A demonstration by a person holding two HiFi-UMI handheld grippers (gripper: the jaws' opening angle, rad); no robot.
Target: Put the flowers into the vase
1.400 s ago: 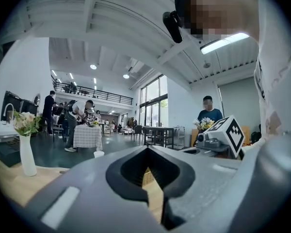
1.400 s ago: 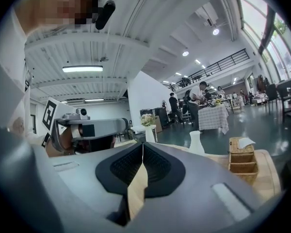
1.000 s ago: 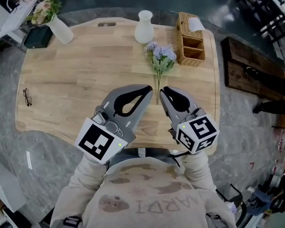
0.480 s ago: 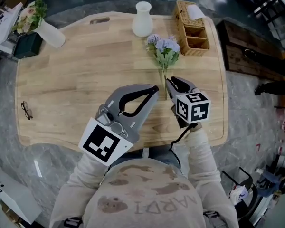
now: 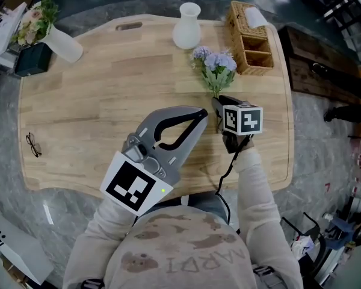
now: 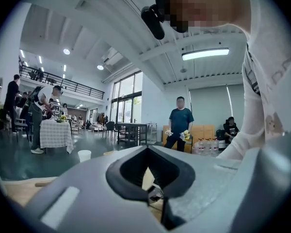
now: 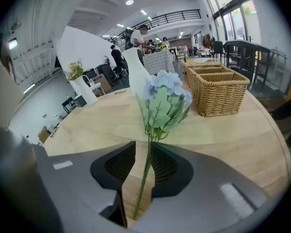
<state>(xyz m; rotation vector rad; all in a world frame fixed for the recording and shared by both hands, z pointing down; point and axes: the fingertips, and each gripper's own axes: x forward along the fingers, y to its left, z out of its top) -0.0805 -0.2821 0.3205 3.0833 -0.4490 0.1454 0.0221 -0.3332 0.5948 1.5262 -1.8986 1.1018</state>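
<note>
A white vase stands upright at the far edge of the wooden table; it also shows behind the blooms as the vase. The flowers, pale blue with green leaves, lie on the table with the stem toward me. My right gripper is open and straddles the stem, which runs through the narrow gap between the jaws of the right gripper up to the flowers. My left gripper hovers just left of it, shut and empty; the left gripper points across the room.
A wicker basket with a tissue stands right of the vase, close to the blooms. At the far left corner stand another vase with a bouquet and a dark box. Spectacles lie near the left edge.
My right gripper has moved forward along the stem toward the blooms, and the stem now sits between its jaws. The left gripper has barely shifted.
</note>
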